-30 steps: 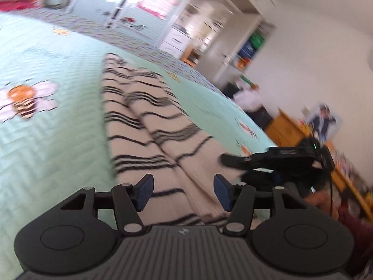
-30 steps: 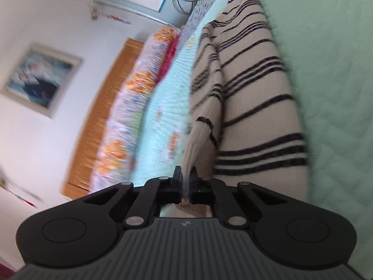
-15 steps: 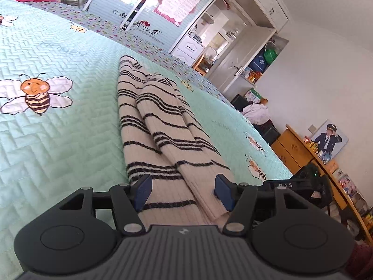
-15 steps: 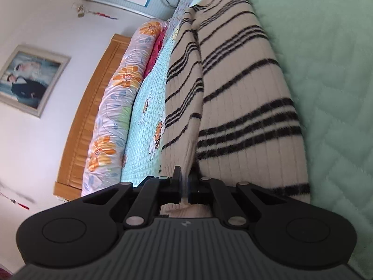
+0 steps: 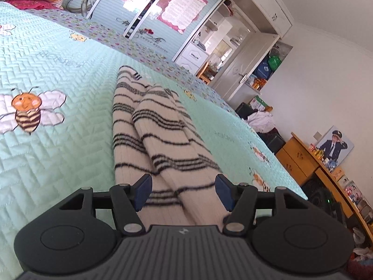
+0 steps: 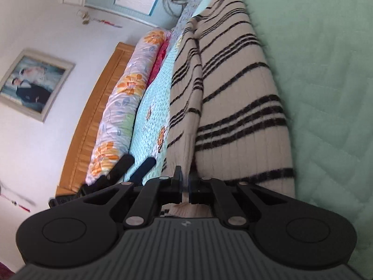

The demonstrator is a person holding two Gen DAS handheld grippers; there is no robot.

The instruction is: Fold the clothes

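A cream sweater with black stripes (image 5: 160, 135) lies folded lengthwise into a long narrow strip on the mint quilted bedspread (image 5: 58, 74). My left gripper (image 5: 183, 191) is open just above its near end, with the blue pads either side of the folded sleeve. In the right wrist view the same sweater (image 6: 235, 98) stretches away from me, and my right gripper (image 6: 185, 182) is shut on its near edge, pinching a fold of cream knit. The left gripper's fingers (image 6: 126, 163) show at the lower left of that view, beside the sweater.
A floral bolster pillow (image 6: 121, 102) and a wooden headboard (image 6: 93, 116) run along the far side of the bed. A wardrobe (image 5: 233, 30) and a wooden dresser (image 5: 310, 163) stand beyond the bed's edge. Bee prints (image 5: 28, 109) dot the bedspread.
The left gripper has drawn back and steadied over the sweater's near end, still open. The right gripper stays shut on the sweater edge and has tilted slightly; the left gripper's fingers now appear in its view.
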